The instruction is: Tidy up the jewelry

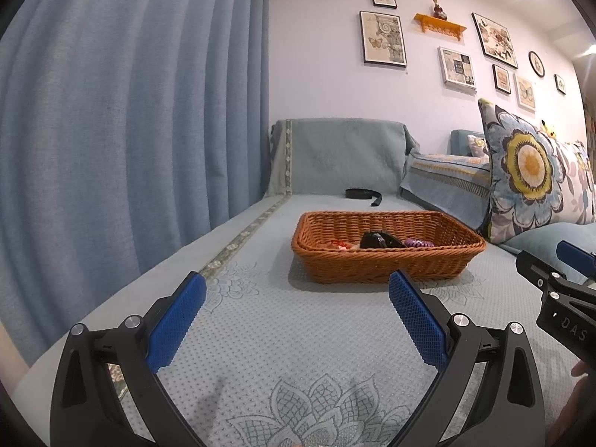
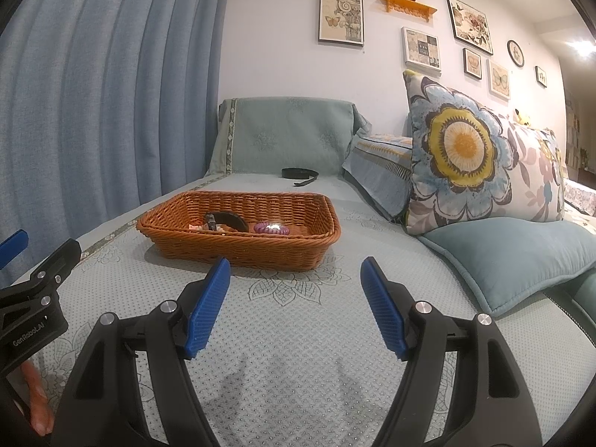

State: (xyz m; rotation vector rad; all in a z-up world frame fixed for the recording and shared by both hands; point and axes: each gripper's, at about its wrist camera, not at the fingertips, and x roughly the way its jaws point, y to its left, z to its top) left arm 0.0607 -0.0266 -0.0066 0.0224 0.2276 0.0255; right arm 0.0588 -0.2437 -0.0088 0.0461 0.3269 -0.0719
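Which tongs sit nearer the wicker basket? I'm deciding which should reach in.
Right, slightly. The right tongs almost reach the wicker basket, centered before its near wall; the left tongs sit toward its left corner.

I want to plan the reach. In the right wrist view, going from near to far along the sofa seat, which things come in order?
right gripper, open → wicker basket holding small accessories → black strap → upright seat-end cushion → wall with framed pictures.

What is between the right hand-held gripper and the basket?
Nothing visible: only bare sofa cover lies between the open right hand-held gripper and the wicker basket. The basket's near wall stands before the purple hair tie inside.
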